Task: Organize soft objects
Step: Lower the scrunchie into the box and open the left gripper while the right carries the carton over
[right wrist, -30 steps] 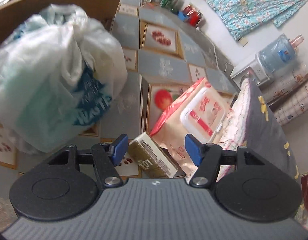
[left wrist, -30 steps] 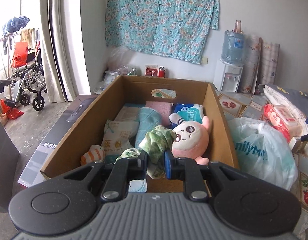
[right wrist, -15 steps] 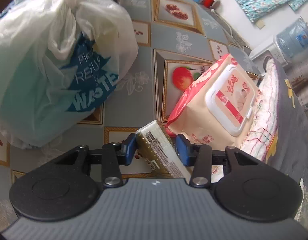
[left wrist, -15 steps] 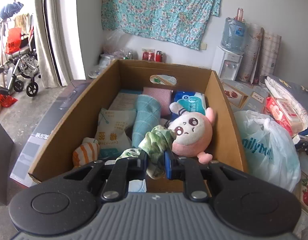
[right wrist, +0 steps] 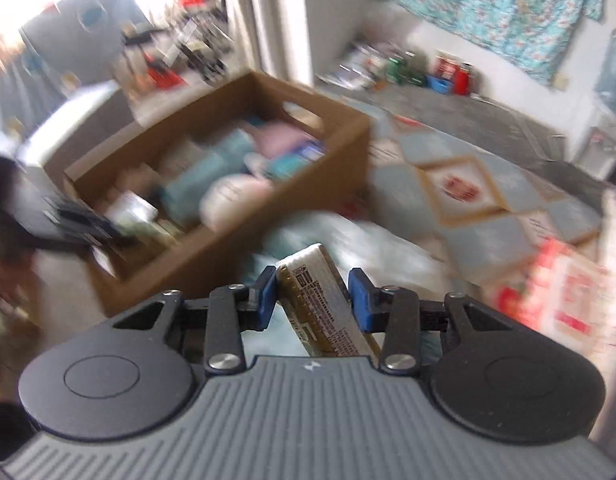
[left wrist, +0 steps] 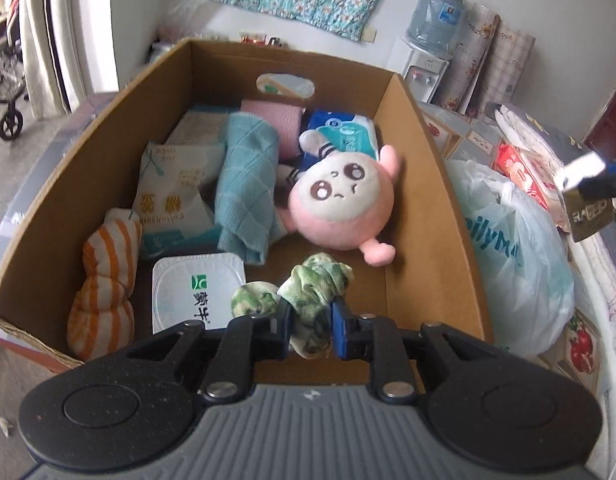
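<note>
In the left wrist view the cardboard box [left wrist: 408, 184] now fills the frame from a steeper angle than a second ago, the left gripper [left wrist: 310, 322] having dipped over its near wall. Its jaws are opening slightly, yet the green camouflage scrunchie [left wrist: 314, 288] is still pinched between the blue pads, bunched and crumpled and hanging just above the bare box floor near the front. A release into the box looks close.

Left to right inside the box lie an orange-striped cloth bundle [left wrist: 104, 276], a white wipes pack with a green logo [left wrist: 198, 290], a white soft packet [left wrist: 174, 196], a folded teal towel [left wrist: 248, 184] and a pink round-faced plush toy [left wrist: 344, 200] on its side; a pink cloth [left wrist: 276, 120] and a blue tissue pack [left wrist: 344, 132] sit at the far end. A white plastic bag [left wrist: 512, 248] slumps just outside the right wall.

The right gripper [right wrist: 313, 294], which a second ago stood open around a packet on the patterned floor mat, is now clamped on that gold-and-white packet [right wrist: 324, 300] and has lifted it, swinging toward the box; its view is motion-blurred. The packet sits tilted between the pads, firm-edged and flat.
</note>
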The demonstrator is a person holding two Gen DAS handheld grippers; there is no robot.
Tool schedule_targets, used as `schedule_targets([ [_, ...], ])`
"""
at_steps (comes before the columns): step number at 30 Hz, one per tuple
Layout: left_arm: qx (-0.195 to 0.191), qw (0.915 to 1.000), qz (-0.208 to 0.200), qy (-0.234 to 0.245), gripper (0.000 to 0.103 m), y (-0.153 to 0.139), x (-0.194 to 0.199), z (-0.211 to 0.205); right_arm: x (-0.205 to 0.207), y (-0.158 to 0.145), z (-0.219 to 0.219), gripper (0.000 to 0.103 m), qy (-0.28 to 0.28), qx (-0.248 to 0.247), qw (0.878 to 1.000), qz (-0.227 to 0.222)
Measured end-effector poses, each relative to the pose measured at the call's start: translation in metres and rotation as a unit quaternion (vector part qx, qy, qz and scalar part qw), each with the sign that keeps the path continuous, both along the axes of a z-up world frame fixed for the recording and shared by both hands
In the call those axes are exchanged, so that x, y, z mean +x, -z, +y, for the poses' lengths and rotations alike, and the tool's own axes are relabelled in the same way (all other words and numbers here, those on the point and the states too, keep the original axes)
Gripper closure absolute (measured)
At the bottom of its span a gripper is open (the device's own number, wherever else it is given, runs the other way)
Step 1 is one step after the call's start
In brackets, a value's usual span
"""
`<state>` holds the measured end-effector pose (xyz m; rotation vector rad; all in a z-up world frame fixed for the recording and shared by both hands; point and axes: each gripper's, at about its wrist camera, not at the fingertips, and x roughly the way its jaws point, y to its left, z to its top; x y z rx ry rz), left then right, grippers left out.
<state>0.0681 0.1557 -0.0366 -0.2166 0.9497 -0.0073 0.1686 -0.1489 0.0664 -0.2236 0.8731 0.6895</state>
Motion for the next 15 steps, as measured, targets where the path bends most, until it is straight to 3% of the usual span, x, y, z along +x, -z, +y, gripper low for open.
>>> schedule_targets([
  [3,0.003,1.0000,0.003,-0.006,0.081,0.003,0.003,0.007,0.005,-0.005,0.037,0.065,-0.027,0.085,0.995,0.051],
  [7,-0.026,0.9996,0.015,-0.001,0.074,0.007,0.010,0.013,0.023,0.004,0.082,0.065,-0.047,0.157,0.974,0.155],
  [12,-0.070,0.9974,0.013,-0.011,0.055,0.007,0.008,0.022,0.040,0.026,0.121,0.065,-0.035,0.142,0.965,0.218],
  [15,-0.069,0.9975,0.001,-0.016,0.043,0.001,0.002,0.023,0.047,0.039,0.130,0.065,-0.026,0.128,0.963,0.237],
])
